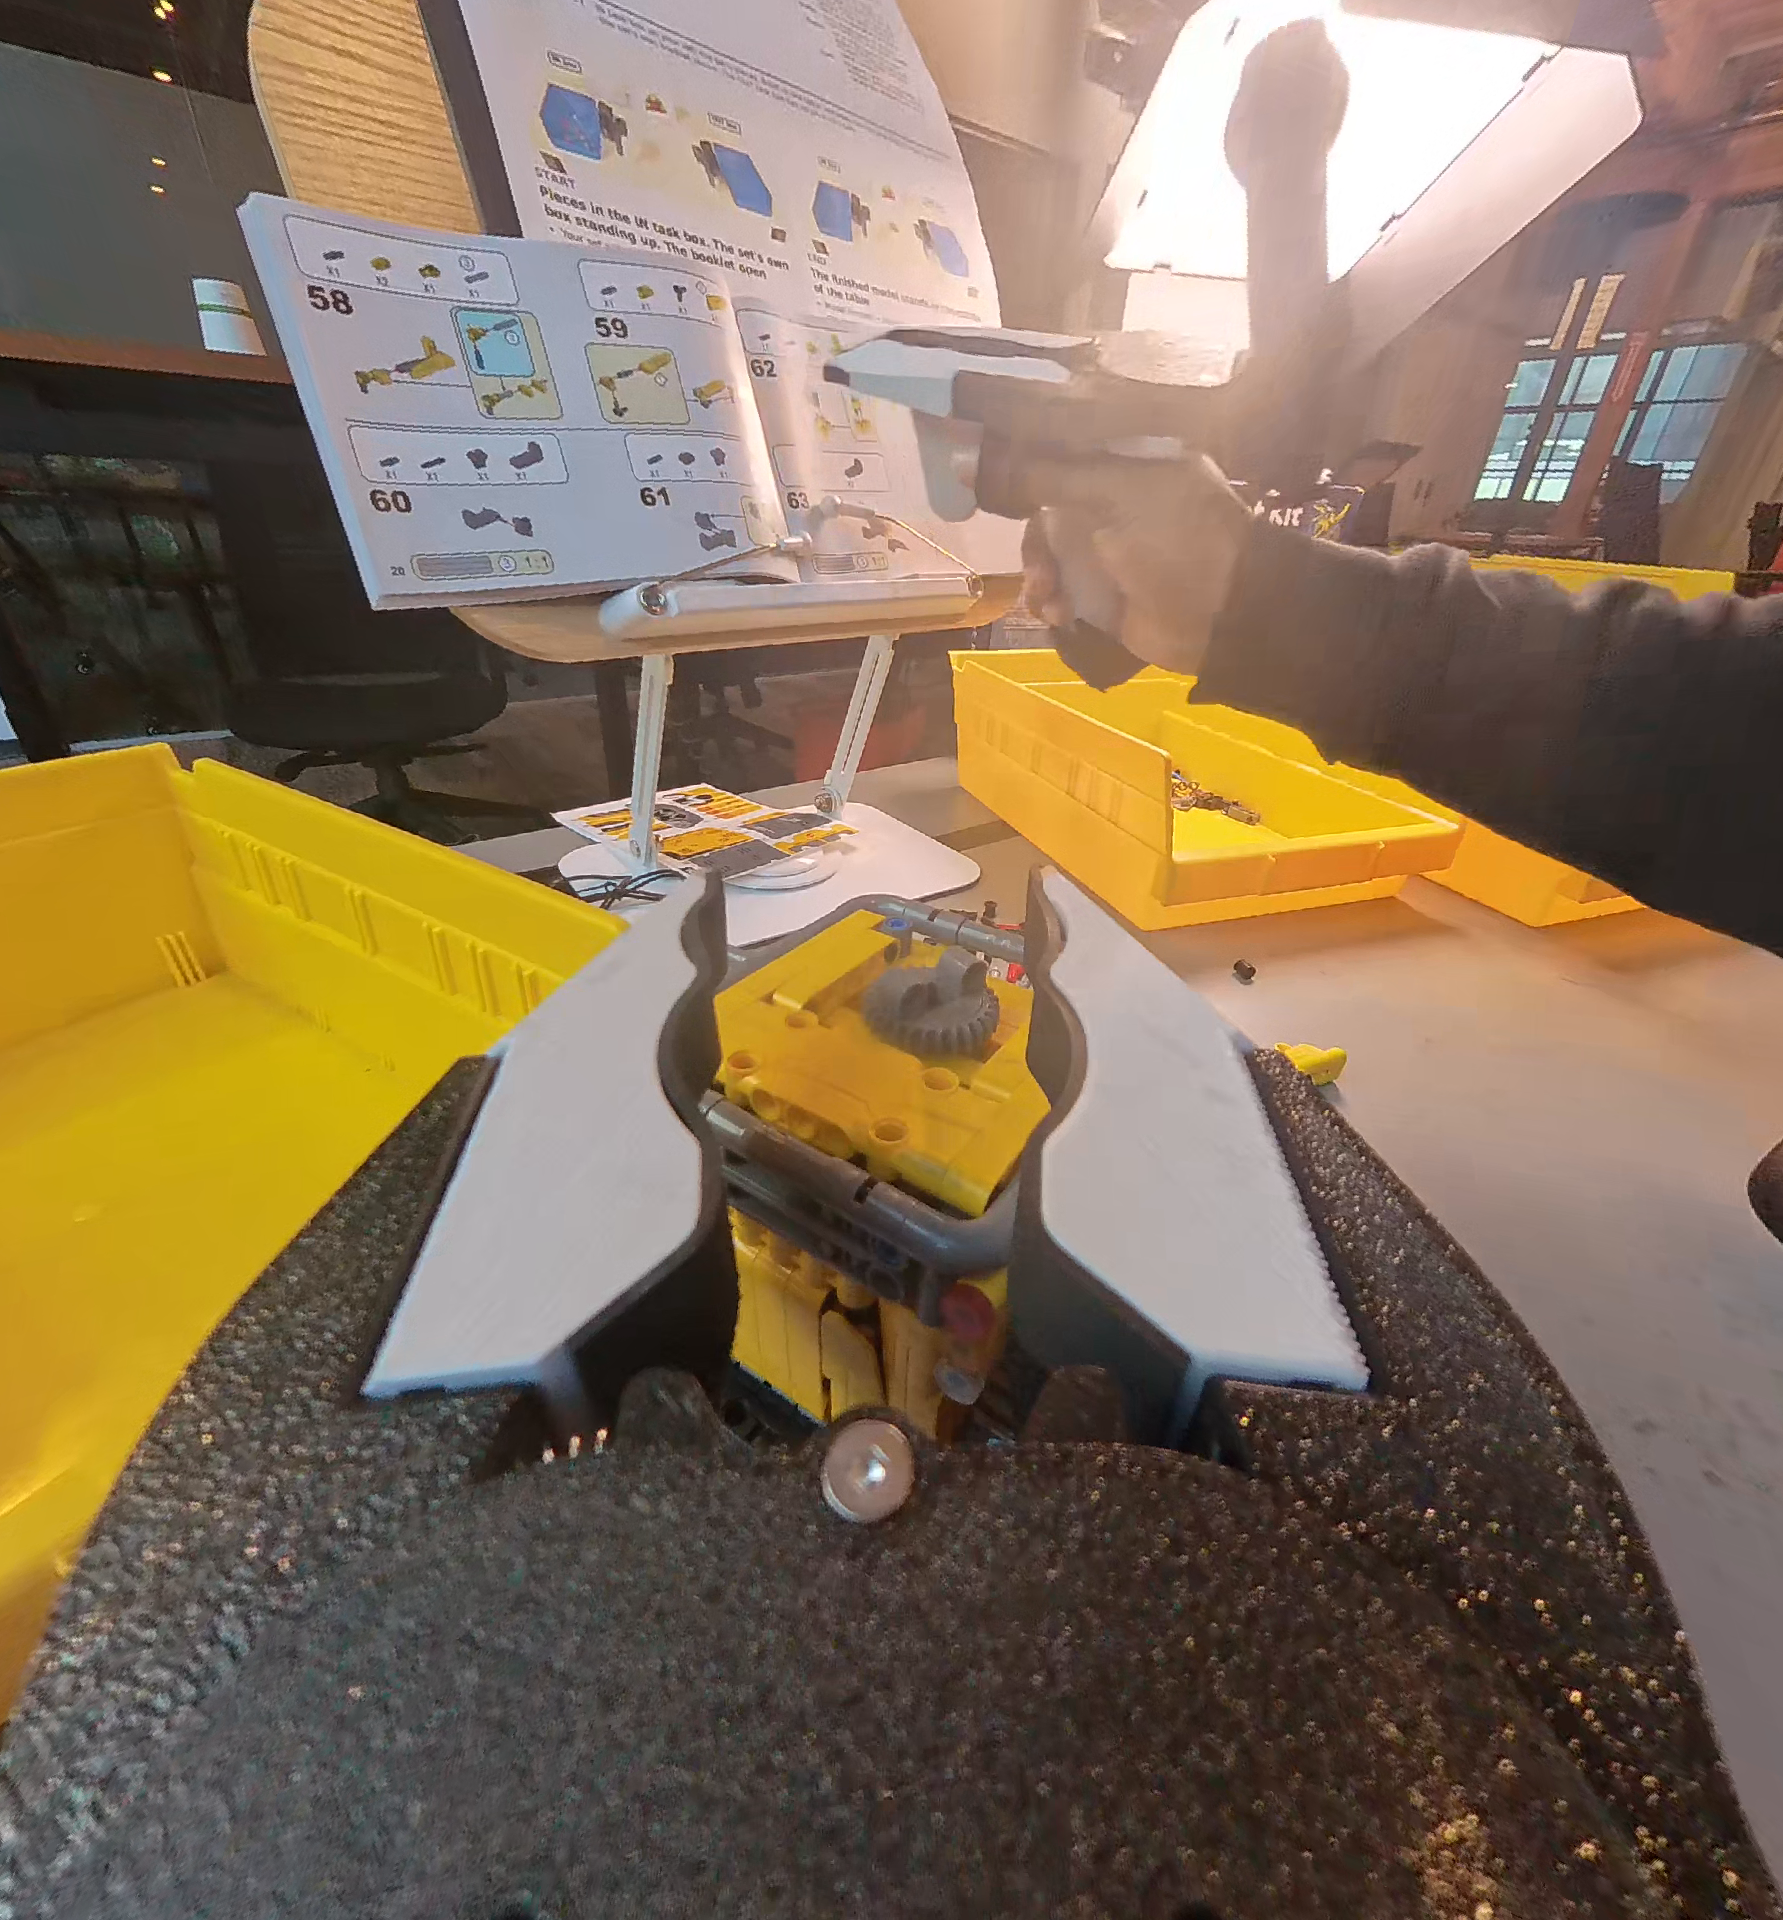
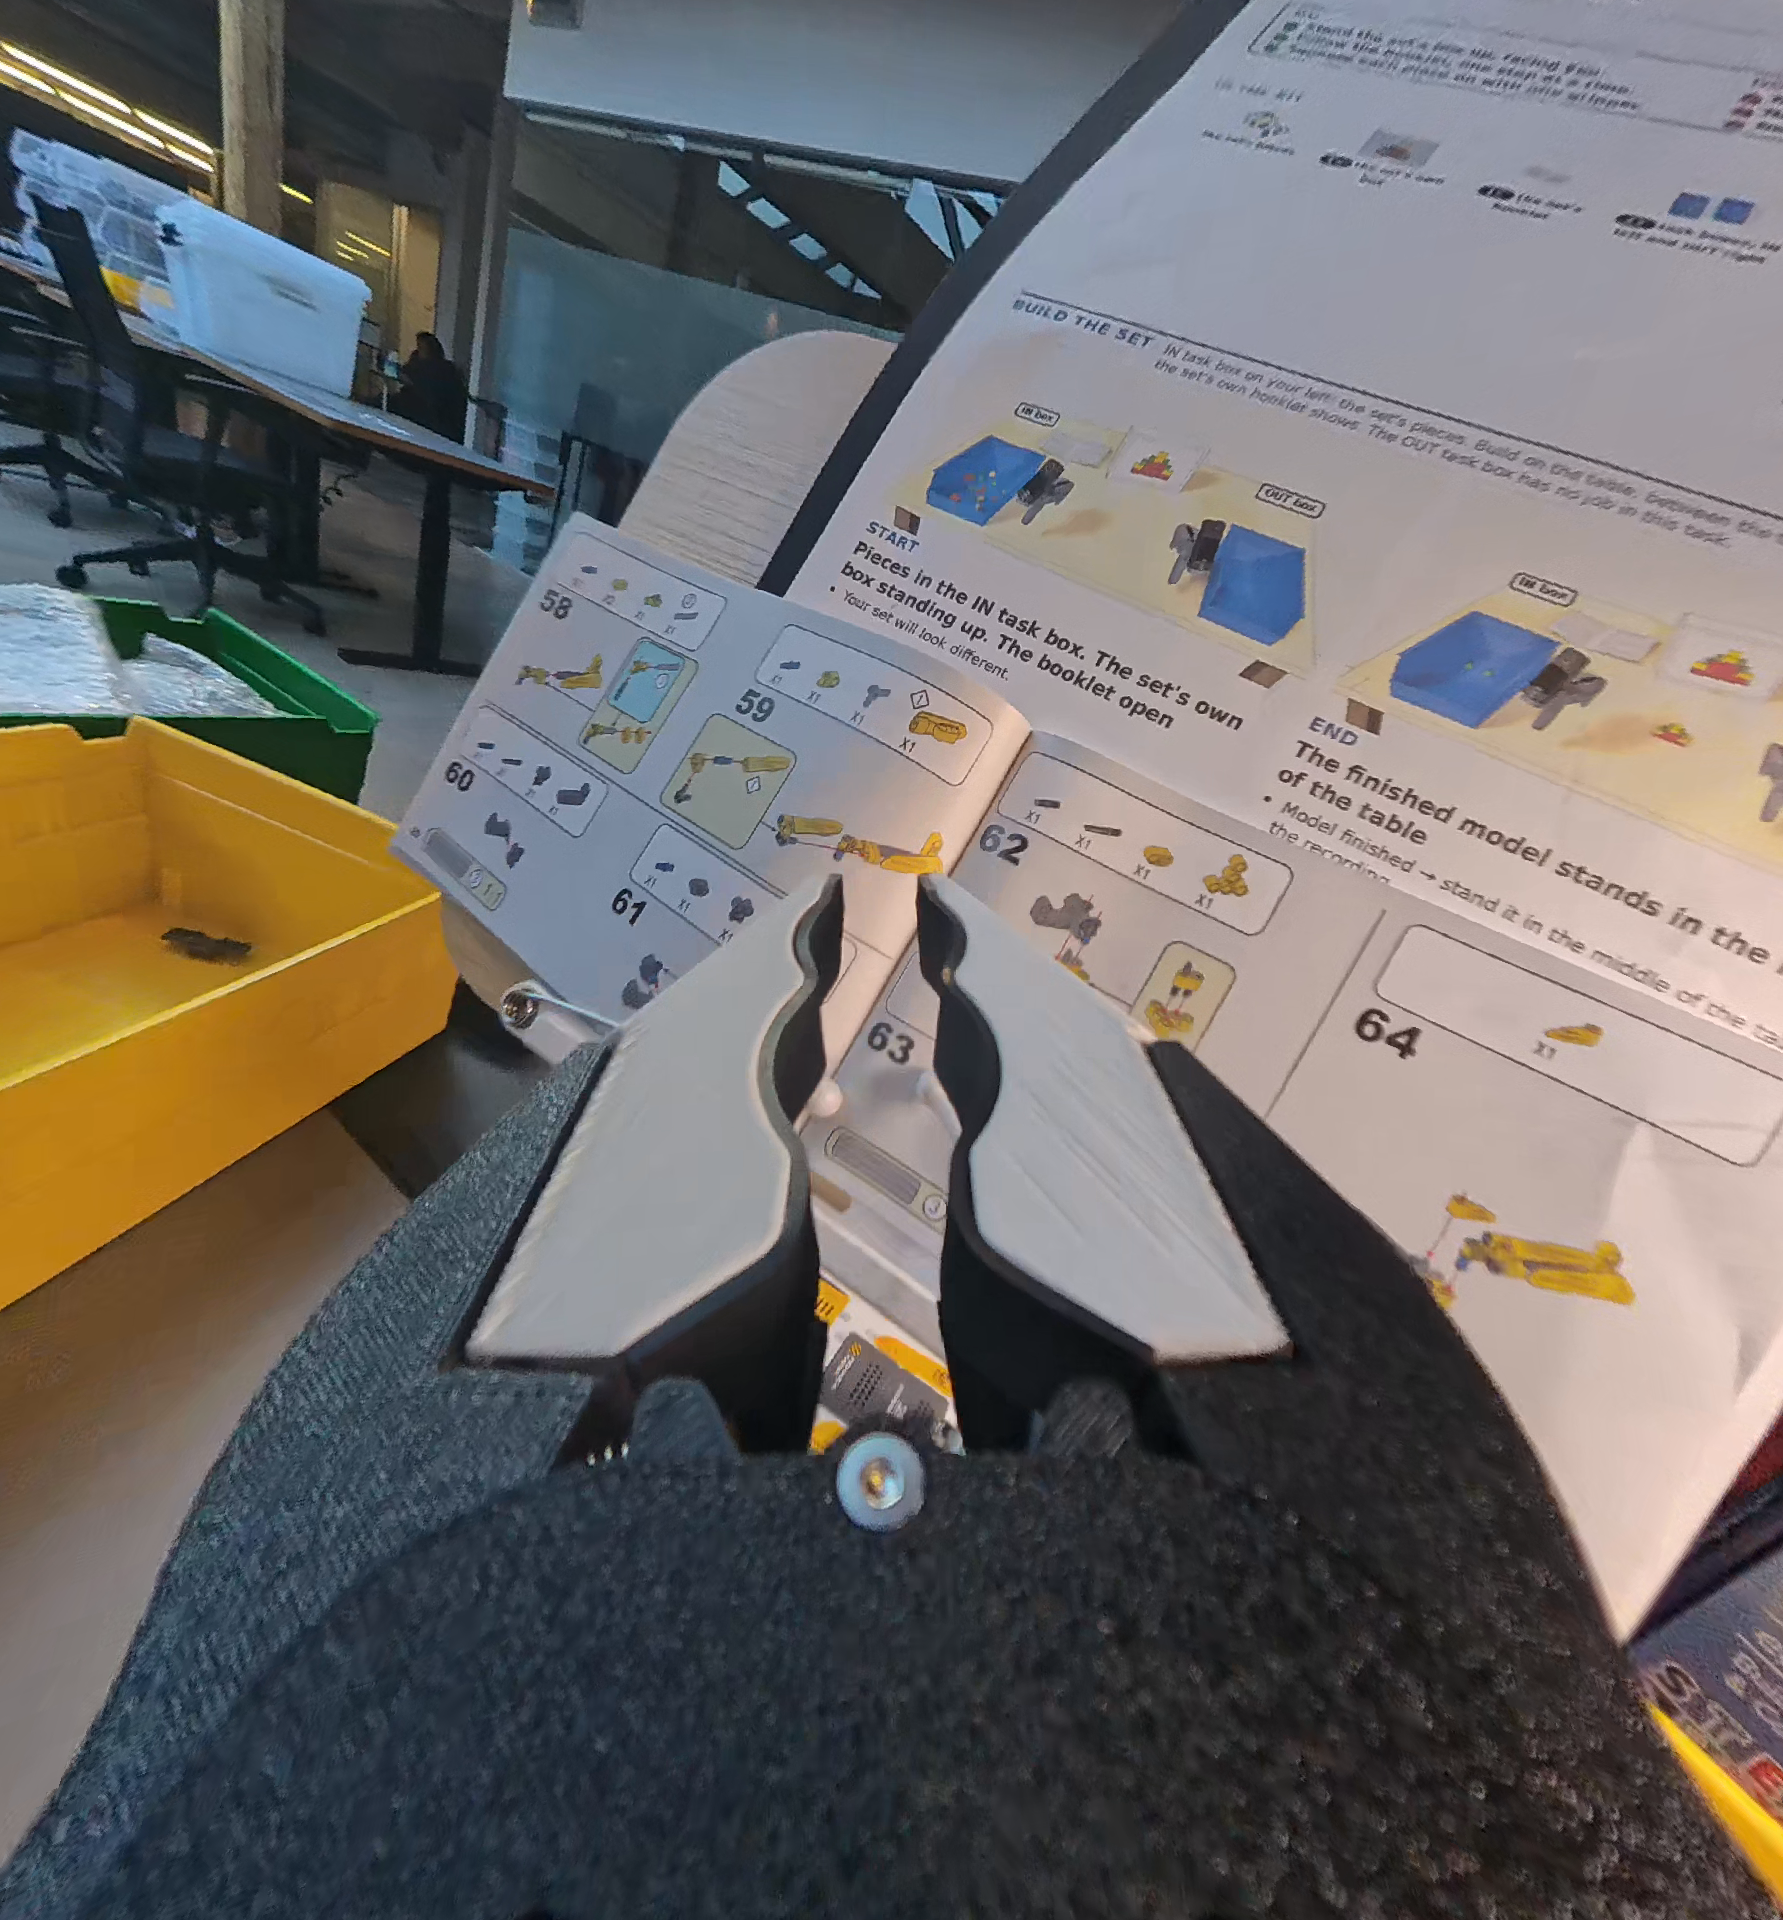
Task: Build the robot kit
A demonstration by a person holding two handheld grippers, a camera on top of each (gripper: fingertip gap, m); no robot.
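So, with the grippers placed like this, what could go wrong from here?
1. The left gripper clamps the yellow brick model by its sides; squeezing harder might pop bricks loose, and the grey gear on top looks exposed.
2. The right gripper, slightly open and empty, is close to the open booklet on its stand; a push forward could crease a page or tip the stand.

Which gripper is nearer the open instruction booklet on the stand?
Right. The right gripper is raised right in front of the booklet, fingertips by its centre fold. The left gripper sits lower, clamped on the yellow brick model, short of the stand.
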